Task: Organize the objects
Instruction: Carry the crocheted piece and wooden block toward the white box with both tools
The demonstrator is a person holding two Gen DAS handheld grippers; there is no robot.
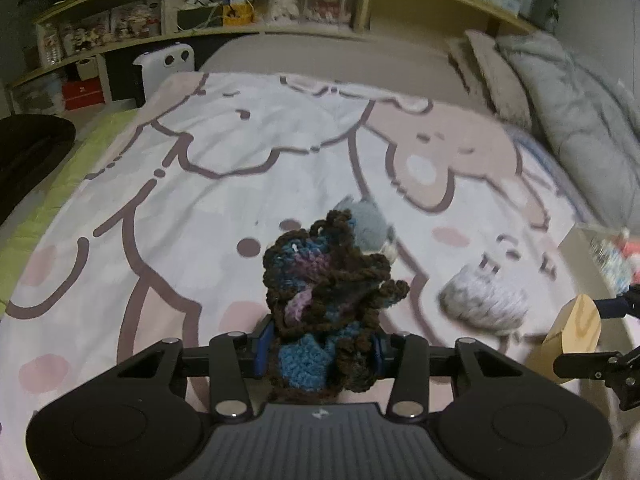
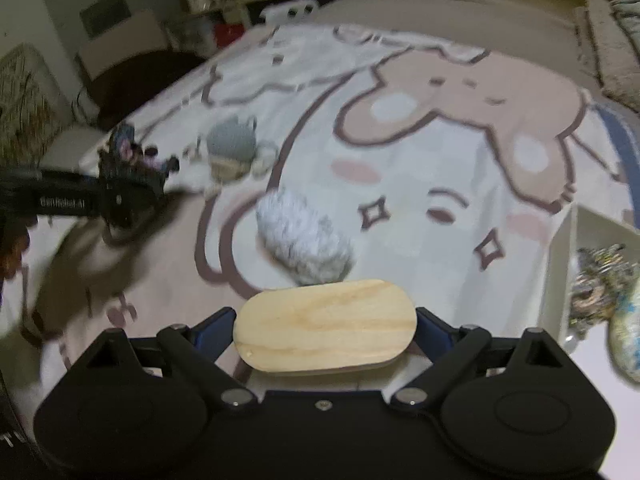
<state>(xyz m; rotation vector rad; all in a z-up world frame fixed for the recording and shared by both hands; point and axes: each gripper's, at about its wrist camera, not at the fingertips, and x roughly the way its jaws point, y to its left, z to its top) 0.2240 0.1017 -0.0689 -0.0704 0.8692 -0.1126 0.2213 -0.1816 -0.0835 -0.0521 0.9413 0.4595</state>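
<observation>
1. The left gripper (image 1: 320, 354) tilts down toward the cartoon-print blanket (image 1: 200, 184), and its blue pads are pressed onto a dark crocheted piece (image 1: 324, 292) of brown, blue and purple yarn. The yarn bulges up and forward out of the grip, above the blanket.
2. The right gripper (image 2: 326, 330) also points downward over the blanket. Its jaws stand wide and clamp a pale wooden oval block (image 2: 326, 326) by its two ends, the block lying crosswise between the blue pads.
3. Relative to the fluffy white-grey ball (image 2: 304, 236) lying on the blanket: the wooden block is just in front of it on the near side; a small grey knitted figure (image 2: 233, 146) lies beyond it to the left; the crocheted piece is farther left again.
4. Only the left wrist view shows the crocheted piece close up, with the grey figure (image 1: 366, 224) partly hidden behind it. It also shows the right gripper (image 1: 600, 332) from the side at the right edge, the wooden block (image 1: 576, 328) in it, near the fluffy ball (image 1: 484, 300).
5. Only the right wrist view shows the left gripper (image 2: 132, 176) from the side, reaching in from the left edge with the yarn (image 2: 132, 152) in it. It also shows a white box (image 2: 560, 264) to the right of the ball, holding glittery items (image 2: 600, 280) too blurred to identify.
6. Both views show a shelf (image 1: 280, 8) of clutter beyond the far end of the blanket.
</observation>
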